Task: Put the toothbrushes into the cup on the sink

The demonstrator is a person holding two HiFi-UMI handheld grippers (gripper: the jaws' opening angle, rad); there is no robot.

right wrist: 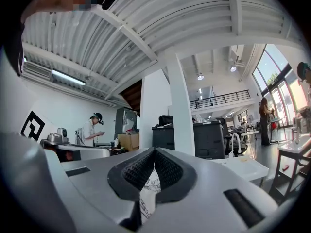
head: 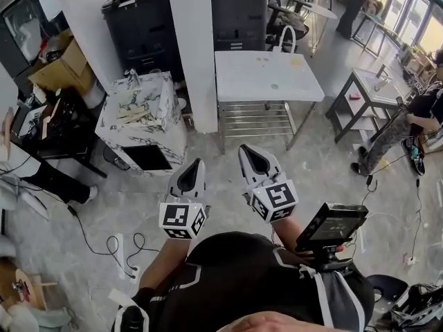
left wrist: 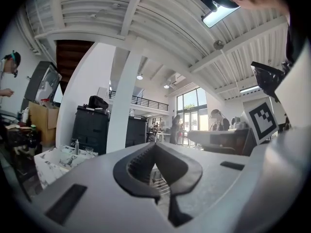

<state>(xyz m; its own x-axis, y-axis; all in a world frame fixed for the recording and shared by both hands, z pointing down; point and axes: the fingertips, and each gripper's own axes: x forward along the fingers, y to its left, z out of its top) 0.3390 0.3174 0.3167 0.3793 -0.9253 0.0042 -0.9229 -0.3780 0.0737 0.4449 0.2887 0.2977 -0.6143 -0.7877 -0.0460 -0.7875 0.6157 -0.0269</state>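
My left gripper (head: 196, 163) and right gripper (head: 246, 149) are held side by side above the grey floor, pointing level toward the far side of the room. Both are shut with nothing between the pads, as the left gripper view (left wrist: 154, 144) and right gripper view (right wrist: 154, 151) show. A marble-patterned sink unit (head: 142, 113) stands ahead to the left, some way from both grippers. On its top are a small bottle (left wrist: 77, 147) and a clear cup (left wrist: 89, 151). Pale sticks lie on the marble top (head: 131, 114); I cannot tell whether they are toothbrushes.
A white column (head: 197, 47) stands straight ahead, a white table (head: 266, 75) on a metal rack to its right. Black cabinets (head: 142, 26) line the back. Cables (head: 114, 244) trail on the floor at left. A seated person (head: 408, 126) and a small table (head: 367, 92) are at right.
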